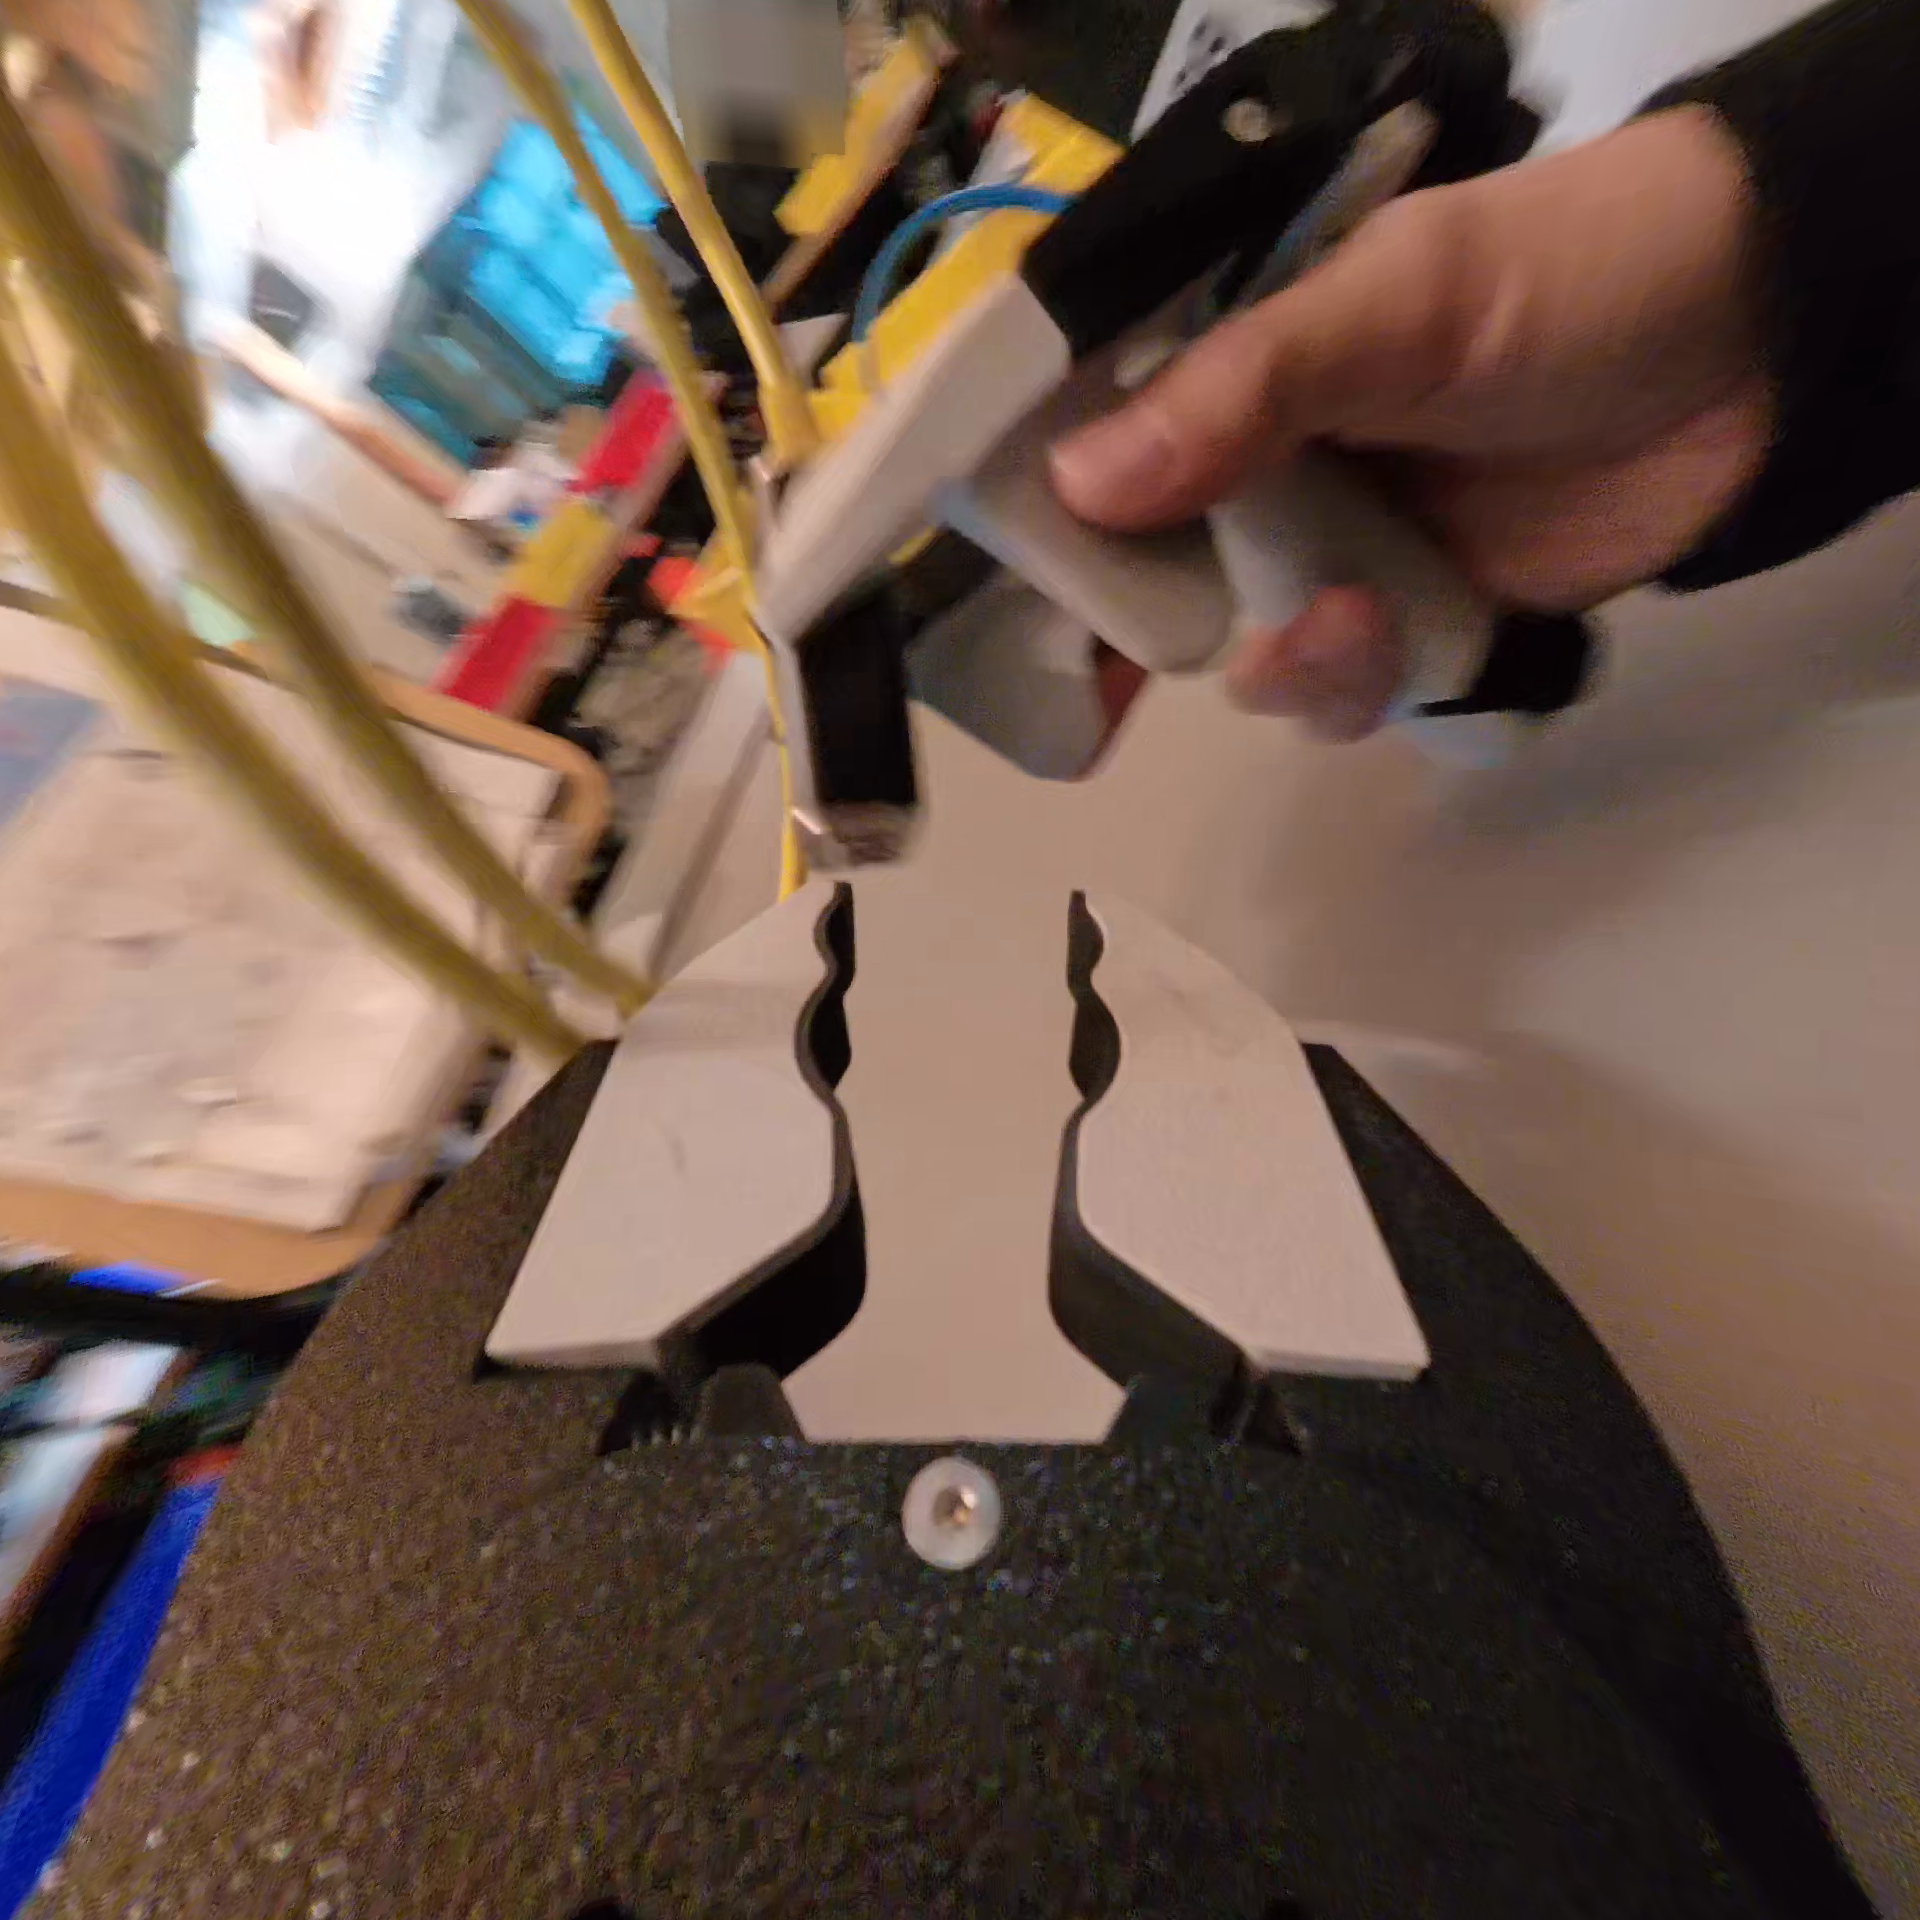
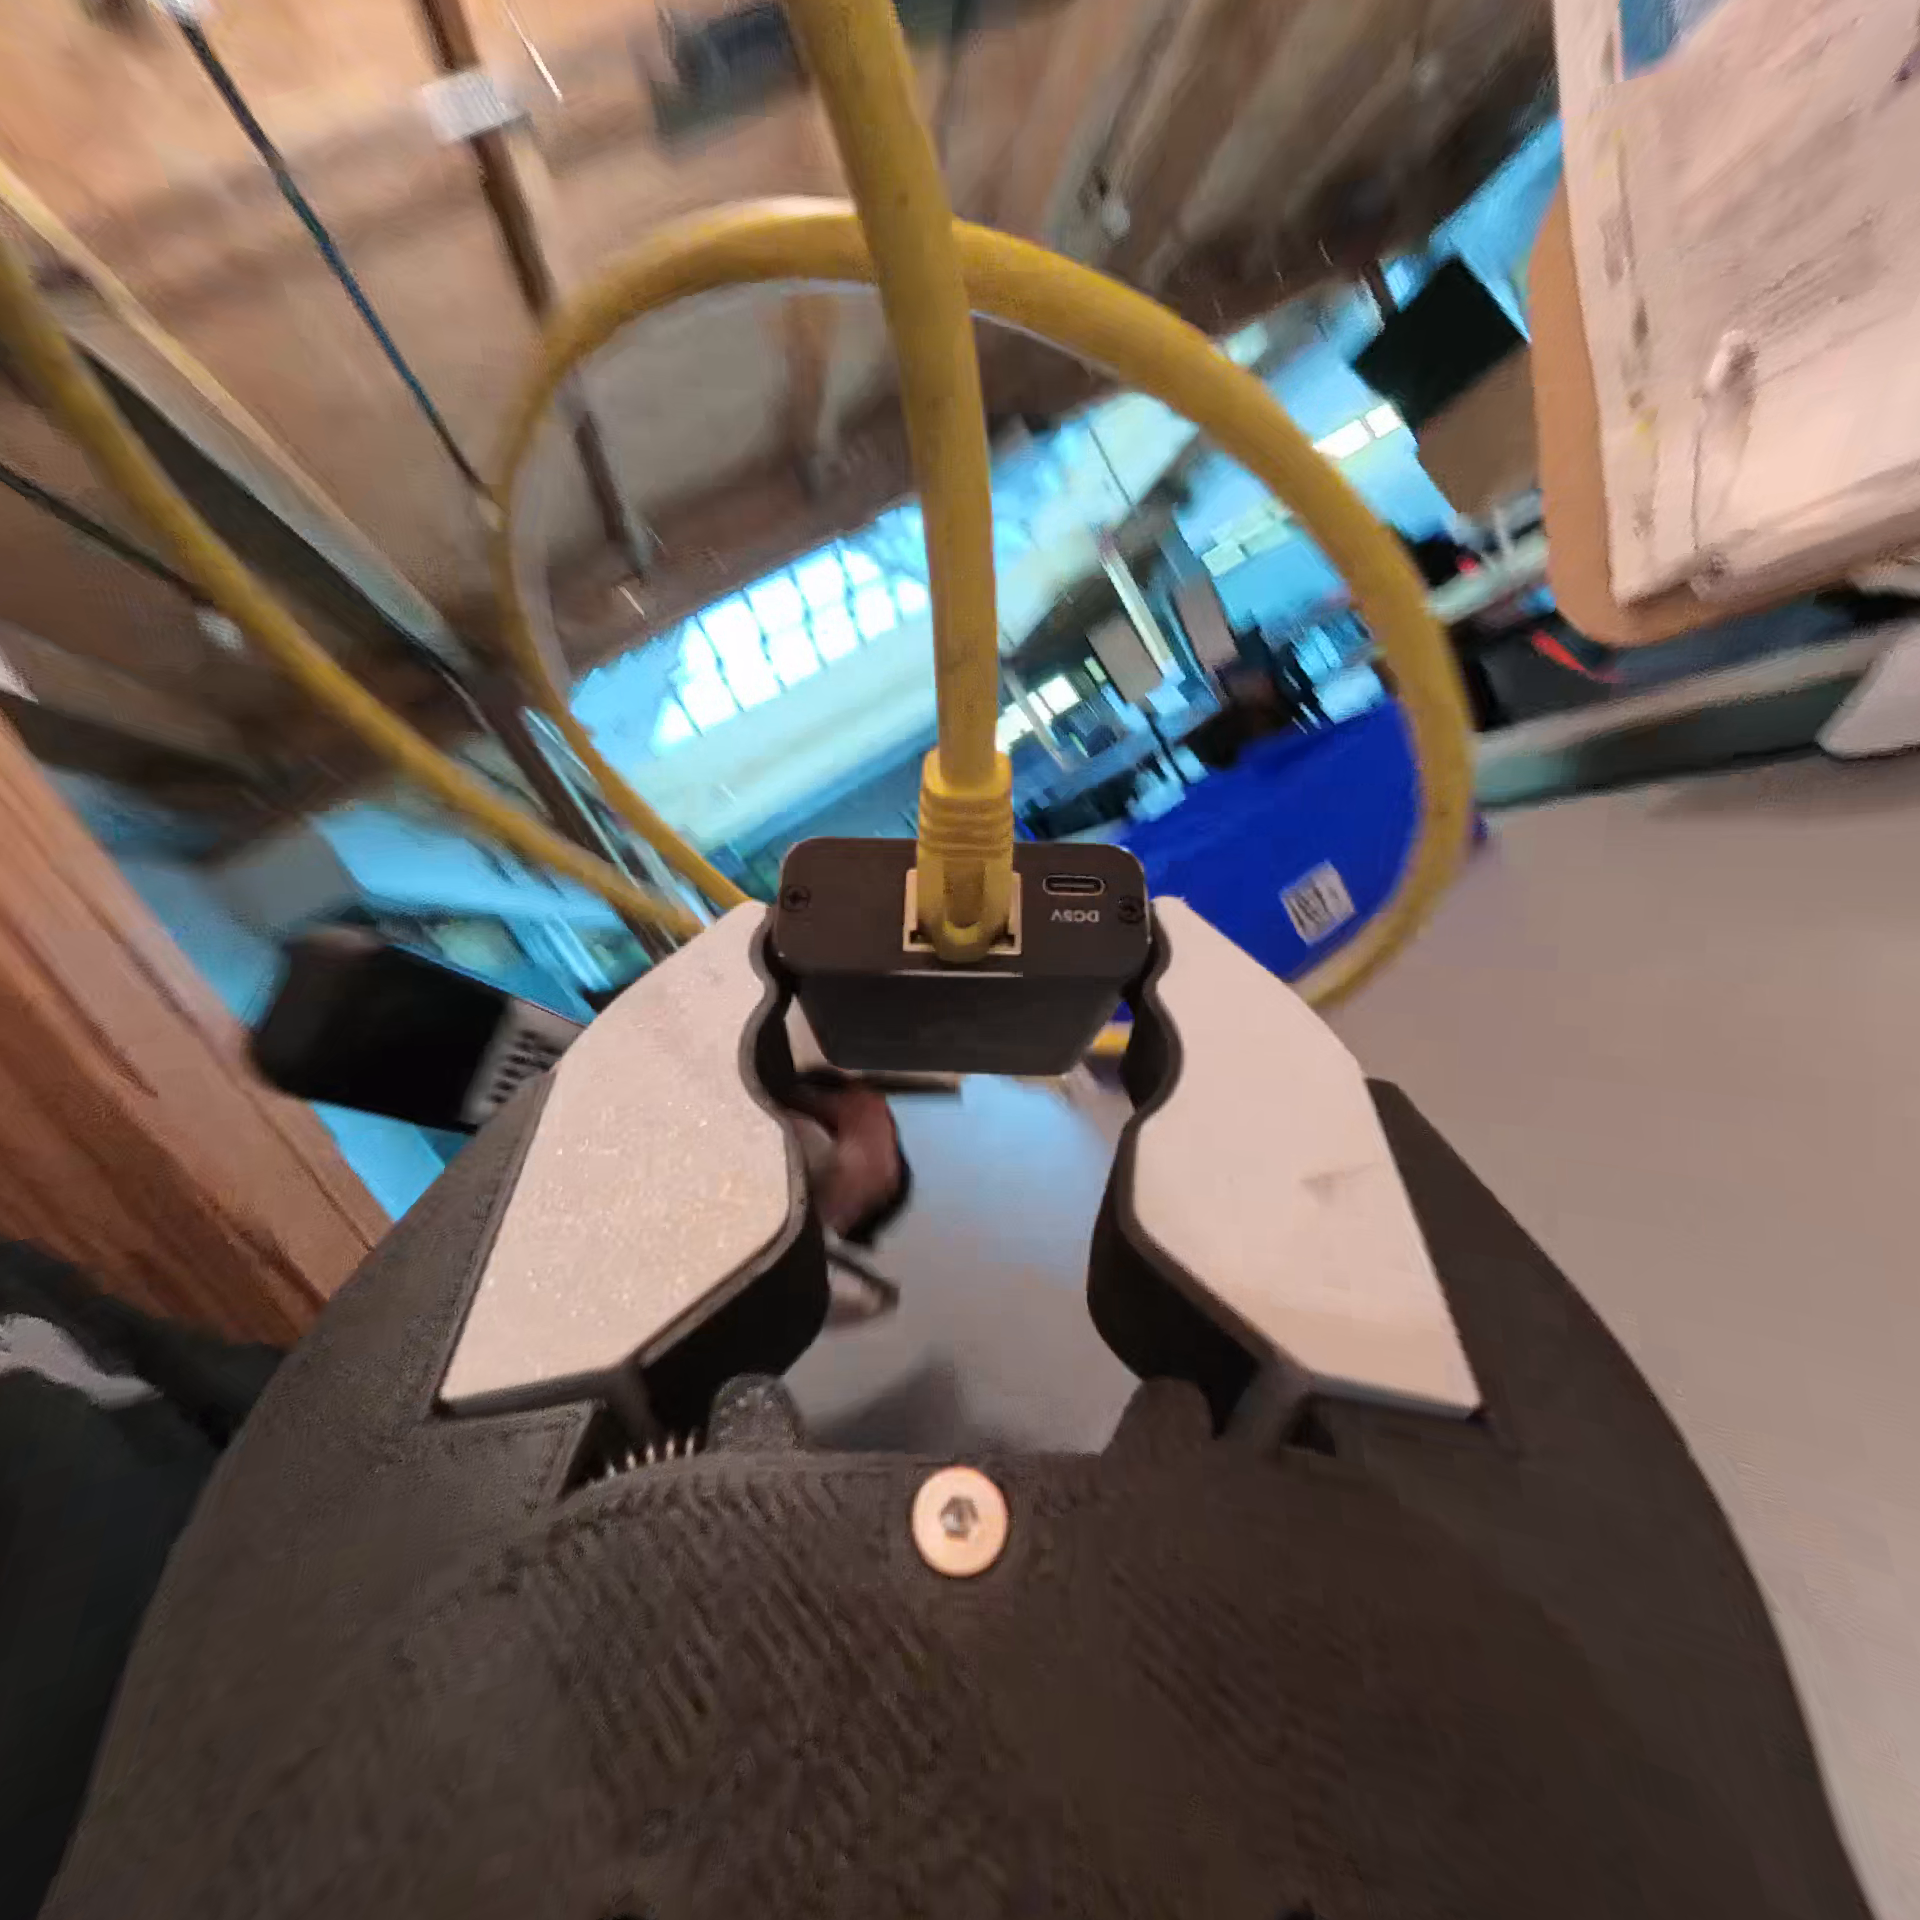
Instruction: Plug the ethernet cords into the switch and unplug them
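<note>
In the right wrist view my right gripper (image 2: 961,935) is shut on a small black switch (image 2: 956,1013) and holds it up off the table. A yellow ethernet cord (image 2: 951,582) is plugged into the switch's port, and its cable loops behind. In the left wrist view my left gripper (image 1: 961,914) is open and empty just below the switch (image 1: 860,717). There the switch hangs in the right gripper (image 1: 883,634), which a hand (image 1: 1455,343) holds. Yellow cords (image 1: 301,717) drape down at the left. One yellow cord (image 1: 774,353) runs to the switch.
A pale tabletop (image 1: 1507,1091) lies under both grippers and also shows in the right wrist view (image 2: 1662,1195). A chair with a wooden rim (image 1: 577,790) stands at the left. Blurred red and yellow clutter (image 1: 582,540) lies behind. A wooden panel (image 2: 125,1039) is at the left.
</note>
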{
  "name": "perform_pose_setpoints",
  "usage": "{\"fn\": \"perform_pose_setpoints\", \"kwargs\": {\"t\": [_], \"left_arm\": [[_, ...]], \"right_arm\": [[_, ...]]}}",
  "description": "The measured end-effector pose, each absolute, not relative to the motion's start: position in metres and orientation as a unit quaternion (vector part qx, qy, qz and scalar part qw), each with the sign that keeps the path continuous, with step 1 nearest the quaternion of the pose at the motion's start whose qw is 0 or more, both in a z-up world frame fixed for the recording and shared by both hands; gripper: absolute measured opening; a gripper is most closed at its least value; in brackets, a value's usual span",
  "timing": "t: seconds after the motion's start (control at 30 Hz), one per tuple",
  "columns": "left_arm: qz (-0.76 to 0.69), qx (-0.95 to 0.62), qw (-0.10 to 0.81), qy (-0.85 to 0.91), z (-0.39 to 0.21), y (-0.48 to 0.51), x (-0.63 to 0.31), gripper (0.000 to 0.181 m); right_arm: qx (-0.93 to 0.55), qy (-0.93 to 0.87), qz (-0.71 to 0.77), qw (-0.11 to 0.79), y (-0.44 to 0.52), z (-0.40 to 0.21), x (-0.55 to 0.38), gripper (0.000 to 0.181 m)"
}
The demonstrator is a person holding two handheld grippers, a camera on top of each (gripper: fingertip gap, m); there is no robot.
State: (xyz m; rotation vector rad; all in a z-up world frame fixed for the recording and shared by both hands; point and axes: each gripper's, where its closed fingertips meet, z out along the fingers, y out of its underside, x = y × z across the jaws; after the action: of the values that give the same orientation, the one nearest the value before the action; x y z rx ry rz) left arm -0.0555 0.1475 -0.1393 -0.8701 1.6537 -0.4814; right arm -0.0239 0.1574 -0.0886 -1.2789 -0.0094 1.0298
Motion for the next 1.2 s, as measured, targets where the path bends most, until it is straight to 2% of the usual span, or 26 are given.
{"fn": "perform_pose_setpoints", "kwargs": {"t": [0.13,0.23,0.37,0.6,0.87,1.2], "left_arm": [[-0.413,-0.434,0.436,0.671,-0.139,0.125,-0.061,0.052],[-0.54,-0.471,0.411,0.563,-0.117,0.129,-0.052,0.06],[-0.633,-0.427,0.401,0.506,-0.093,0.118,-0.055,0.058],[-0.635,-0.423,0.438,0.475,-0.075,0.14,-0.074,0.06],[-0.653,-0.391,0.388,0.52,-0.083,0.113,-0.071,0.067],[-0.654,-0.378,0.381,0.534,-0.089,0.106,-0.068,0.062]], "right_arm": [[-0.469,-0.033,0.491,0.733,0.137,-0.062,-0.015,0.062],[-0.423,-0.08,0.488,0.759,0.123,-0.05,-0.026,0.062],[-0.423,-0.121,0.479,0.76,0.118,-0.05,-0.04,0.062],[-0.454,-0.169,0.446,0.753,0.118,-0.056,-0.055,0.062],[-0.472,-0.212,0.43,0.74,0.118,-0.063,-0.075,0.062],[-0.495,-0.25,0.434,0.71,0.118,-0.073,-0.088,0.062]]}}
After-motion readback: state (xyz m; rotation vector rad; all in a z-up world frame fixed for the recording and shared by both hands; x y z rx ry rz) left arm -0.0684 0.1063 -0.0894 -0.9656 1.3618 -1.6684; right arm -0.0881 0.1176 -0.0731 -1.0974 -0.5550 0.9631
